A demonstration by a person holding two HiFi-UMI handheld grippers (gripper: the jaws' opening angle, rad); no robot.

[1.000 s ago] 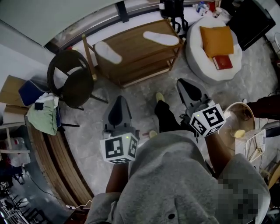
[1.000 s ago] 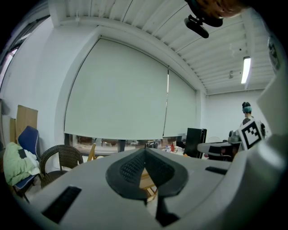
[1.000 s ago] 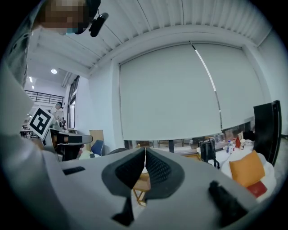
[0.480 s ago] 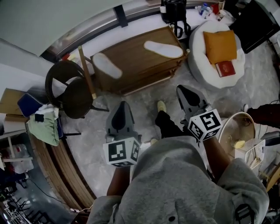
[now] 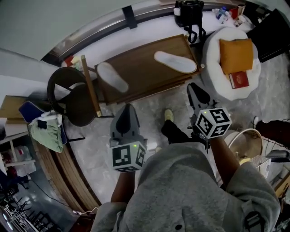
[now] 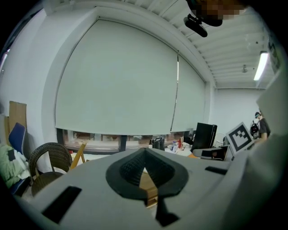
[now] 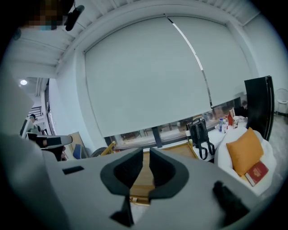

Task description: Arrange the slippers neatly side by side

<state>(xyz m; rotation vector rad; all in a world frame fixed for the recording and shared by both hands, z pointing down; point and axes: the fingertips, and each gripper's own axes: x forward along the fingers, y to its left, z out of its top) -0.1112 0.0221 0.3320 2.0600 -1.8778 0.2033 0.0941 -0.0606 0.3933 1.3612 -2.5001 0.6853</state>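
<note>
Two white slippers lie apart on a low wooden table [image 5: 145, 72]: one slipper [image 5: 112, 77] at its left end, the other slipper [image 5: 175, 62] at its right end, each at its own angle. My left gripper [image 5: 128, 107] hangs over the floor just in front of the table, shut and empty, its tips touching [image 6: 144, 152]. My right gripper [image 5: 192, 86] hovers by the table's right front corner. Its jaws stand a narrow slit apart with nothing between them [image 7: 146, 152]. Neither gripper touches a slipper.
A dark wicker chair [image 5: 72, 95] stands left of the table. A white beanbag [image 5: 231, 68] with an orange cushion [image 5: 235, 54] and a red book [image 5: 240, 79] lies to the right. A black bag [image 5: 189, 11] sits behind the table. The person's foot [image 5: 168, 115] is between the grippers.
The person has stepped closer to the table, so both grippers now sit nearer its front edge. The right gripper has come up to the right corner. The slippers have not moved.
</note>
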